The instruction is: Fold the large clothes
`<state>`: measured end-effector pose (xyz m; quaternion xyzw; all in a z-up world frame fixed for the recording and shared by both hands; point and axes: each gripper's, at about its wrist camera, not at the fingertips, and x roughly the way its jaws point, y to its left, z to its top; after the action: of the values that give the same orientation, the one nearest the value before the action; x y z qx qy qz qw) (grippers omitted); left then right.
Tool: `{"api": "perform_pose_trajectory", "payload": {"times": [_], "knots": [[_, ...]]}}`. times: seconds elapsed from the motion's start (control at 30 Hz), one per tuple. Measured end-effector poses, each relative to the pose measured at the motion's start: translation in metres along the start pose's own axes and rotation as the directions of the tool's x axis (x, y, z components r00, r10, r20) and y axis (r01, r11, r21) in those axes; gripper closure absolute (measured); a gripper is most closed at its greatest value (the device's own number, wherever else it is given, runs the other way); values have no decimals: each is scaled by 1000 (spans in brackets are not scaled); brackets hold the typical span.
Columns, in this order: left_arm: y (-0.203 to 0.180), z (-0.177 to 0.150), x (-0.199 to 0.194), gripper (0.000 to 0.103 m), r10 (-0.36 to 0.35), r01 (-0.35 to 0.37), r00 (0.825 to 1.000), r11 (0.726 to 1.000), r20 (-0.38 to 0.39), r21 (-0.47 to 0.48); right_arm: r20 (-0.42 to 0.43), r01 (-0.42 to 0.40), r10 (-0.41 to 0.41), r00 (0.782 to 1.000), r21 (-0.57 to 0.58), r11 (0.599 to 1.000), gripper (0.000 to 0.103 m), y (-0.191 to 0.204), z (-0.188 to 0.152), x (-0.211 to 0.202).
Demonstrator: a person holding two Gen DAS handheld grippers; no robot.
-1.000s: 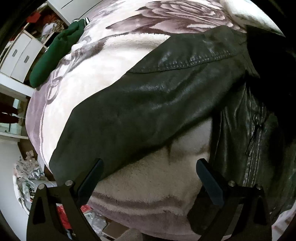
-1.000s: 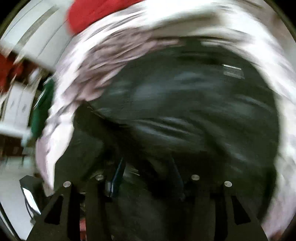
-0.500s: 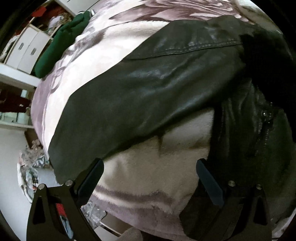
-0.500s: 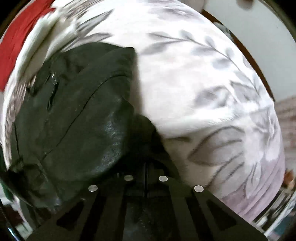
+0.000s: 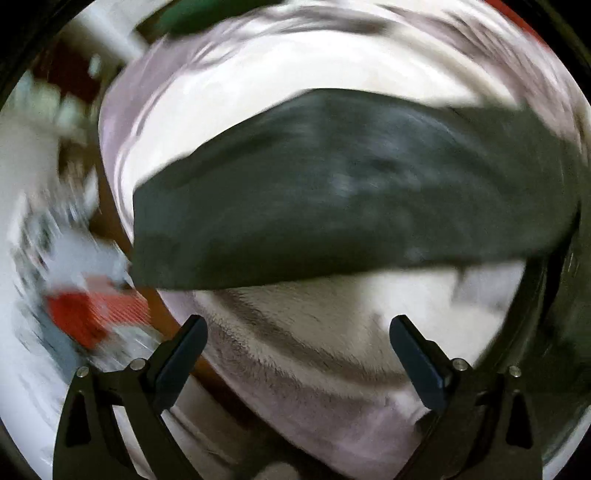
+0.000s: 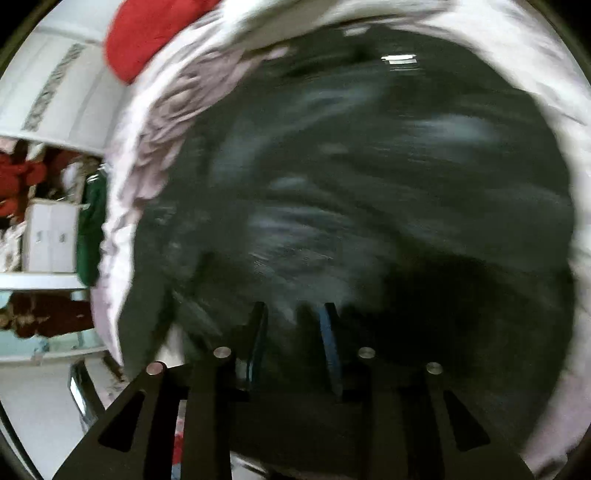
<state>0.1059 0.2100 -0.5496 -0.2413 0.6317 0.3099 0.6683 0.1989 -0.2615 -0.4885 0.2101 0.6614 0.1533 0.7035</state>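
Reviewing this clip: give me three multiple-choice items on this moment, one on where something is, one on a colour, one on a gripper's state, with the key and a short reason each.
1. Where does the black jacket sleeve lie in the left wrist view?
A. Across the blanket, beyond the fingertips
B. Clamped between the left fingers
C. On the floor

2. What colour is the bundle at the top left of the right wrist view?
A. Blue
B. Red
C. Yellow

3. How does the left gripper stand?
A. Shut on the blanket
B. Shut on the jacket
C. Open and holding nothing

Key: 1 A, the sleeve stretches over the pale blanket, clear of both fingers. 2 B, the red bundle sits at the blanket's edge. 3 C, the fingers stand wide apart with only blanket showing between them.
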Motion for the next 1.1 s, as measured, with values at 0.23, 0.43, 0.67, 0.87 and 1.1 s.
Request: {"api": "perform_pose_trajectory", "payload": {"times": [0.23, 0.43, 0.67, 0.87, 1.1], "knots": [[74, 17, 38, 3, -383, 345, 923, 866, -39, -361, -160, 163, -197, 967, -203, 966, 46, 39, 17, 76], [115, 34, 53, 12, -507, 489, 852, 681, 131, -545, -139, 160, -178, 974, -136, 978, 46, 8, 1, 22], [144, 54, 46, 95, -416, 501, 863, 636, 286, -587, -21, 290, -293, 956, -94, 952, 46, -18, 12, 17], [148, 74, 34, 97, -415, 512, 859, 705, 300, -491, -10, 321, -325, 946, -126, 938, 46, 39, 20, 83], [151, 80, 65, 92, -473, 516, 854, 710, 218, -480, -45, 450, -457, 888, -114, 886, 45, 80, 30, 141]]}}
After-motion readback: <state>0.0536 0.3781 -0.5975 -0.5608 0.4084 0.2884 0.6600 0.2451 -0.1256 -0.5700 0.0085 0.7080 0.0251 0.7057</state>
